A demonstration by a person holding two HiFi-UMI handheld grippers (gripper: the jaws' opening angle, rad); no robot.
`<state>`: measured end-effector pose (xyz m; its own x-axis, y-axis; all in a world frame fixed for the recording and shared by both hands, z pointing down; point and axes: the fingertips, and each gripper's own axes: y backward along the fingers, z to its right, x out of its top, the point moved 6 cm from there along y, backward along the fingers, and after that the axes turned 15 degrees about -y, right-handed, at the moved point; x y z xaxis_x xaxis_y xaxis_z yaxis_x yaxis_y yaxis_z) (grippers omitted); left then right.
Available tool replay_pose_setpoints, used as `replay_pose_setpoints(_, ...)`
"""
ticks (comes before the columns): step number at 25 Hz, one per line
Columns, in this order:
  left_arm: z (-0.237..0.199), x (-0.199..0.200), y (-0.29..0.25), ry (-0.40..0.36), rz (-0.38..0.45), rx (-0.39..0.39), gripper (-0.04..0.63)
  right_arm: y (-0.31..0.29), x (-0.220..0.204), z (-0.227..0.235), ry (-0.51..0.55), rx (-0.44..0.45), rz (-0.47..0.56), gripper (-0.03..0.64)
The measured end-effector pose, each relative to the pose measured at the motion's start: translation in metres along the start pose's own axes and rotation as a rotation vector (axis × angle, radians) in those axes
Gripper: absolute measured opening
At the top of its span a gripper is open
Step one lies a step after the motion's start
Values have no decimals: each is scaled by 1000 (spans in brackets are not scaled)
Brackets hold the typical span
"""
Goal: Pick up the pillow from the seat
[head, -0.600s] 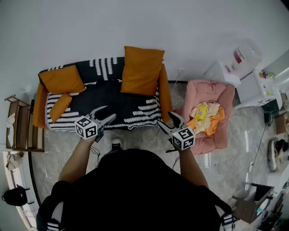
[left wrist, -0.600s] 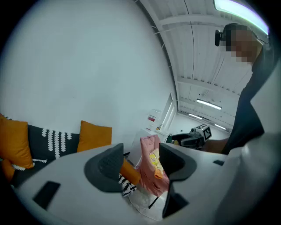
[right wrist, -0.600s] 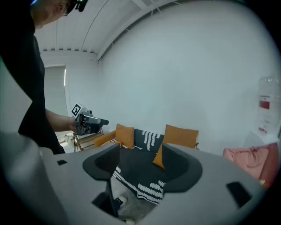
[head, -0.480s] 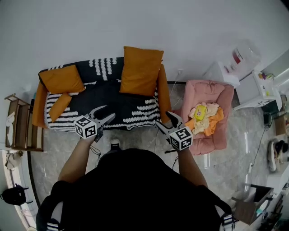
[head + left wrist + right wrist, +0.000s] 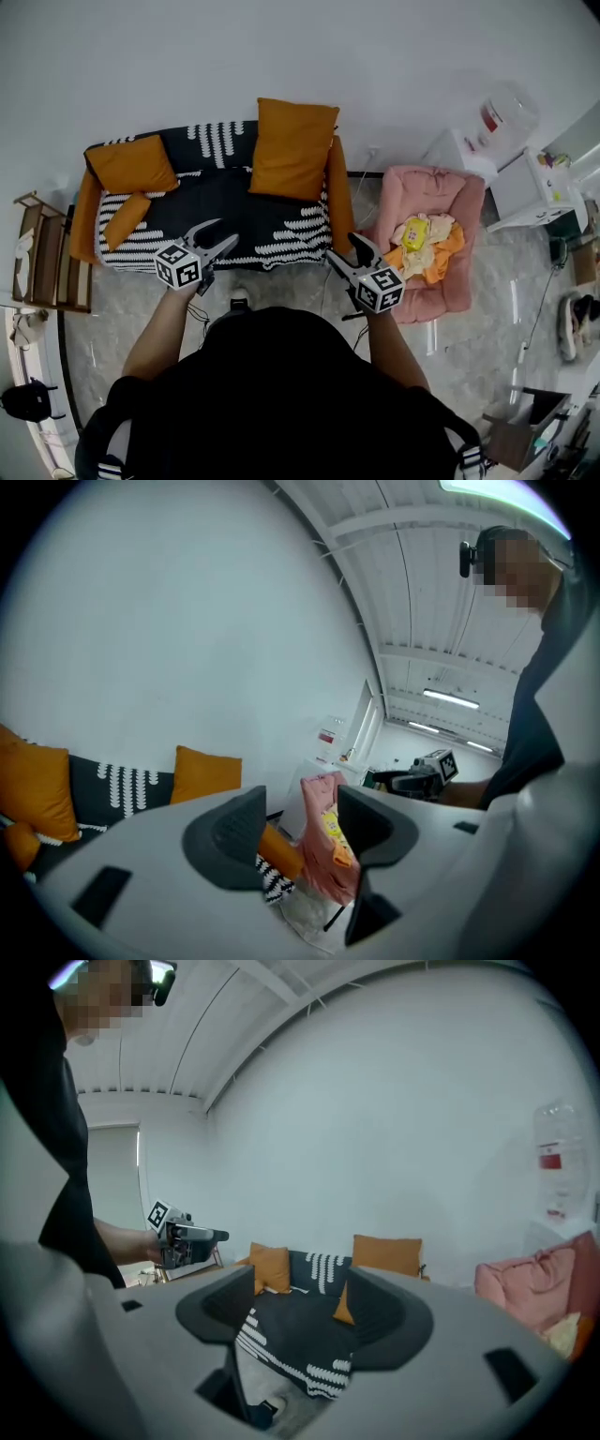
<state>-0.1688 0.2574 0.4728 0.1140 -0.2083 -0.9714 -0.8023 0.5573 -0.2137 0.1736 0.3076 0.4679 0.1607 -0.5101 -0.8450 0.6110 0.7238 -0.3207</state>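
Note:
A sofa with a black-and-white striped cover stands against the wall. A large orange pillow leans upright at its right back. A second orange pillow and a small orange bolster lie at its left end. My left gripper hovers open before the seat's front edge, holding nothing. My right gripper is open too, near the sofa's right front corner. The right gripper view looks across the seat at the large pillow and the left pillow. In the left gripper view the large pillow is far beyond the jaws.
A pink armchair holding yellow and orange clothes stands right of the sofa. A wooden rack is at the sofa's left end. White cabinets with a water bottle fill the back right. A shoe lies on the marble floor by my feet.

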Motion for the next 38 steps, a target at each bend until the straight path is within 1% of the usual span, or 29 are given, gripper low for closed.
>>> replay_pose_setpoints(5,-2,5,2,-11,4,41,244,12,12,4,20,-19,44,318)
replay_pose_setpoints(9,-1,10,3,-14,9,53,244,20,19,8,-2,-32,79,324)
replay_pose_setpoints(12,-4,11,2,4,22,65,244,21,19,6,-17,-21,76,325)
replay_pose_setpoints(17,-1,11,-2,16,35,54,244,17,17,5,-24,-17,65,327)
replay_pose_setpoints(21,0,7,0,25,35,49,244,16,20,3,-42,-24,86,328)
replay_pose_setpoints(24,-5,7,1,35,45,55,244,19,22,8,-59,-54,114,328)
replay_pose_setpoints(27,-9,7,2,39,49,60,244,19,23,13,-68,-72,119,328)
replay_pose_setpoints(32,-17,6,3,37,55,59,244,16,24,21,-115,-91,134,328)
replay_pose_setpoints(38,-28,6,4,39,53,63,244,8,29,23,-116,-90,130,328)
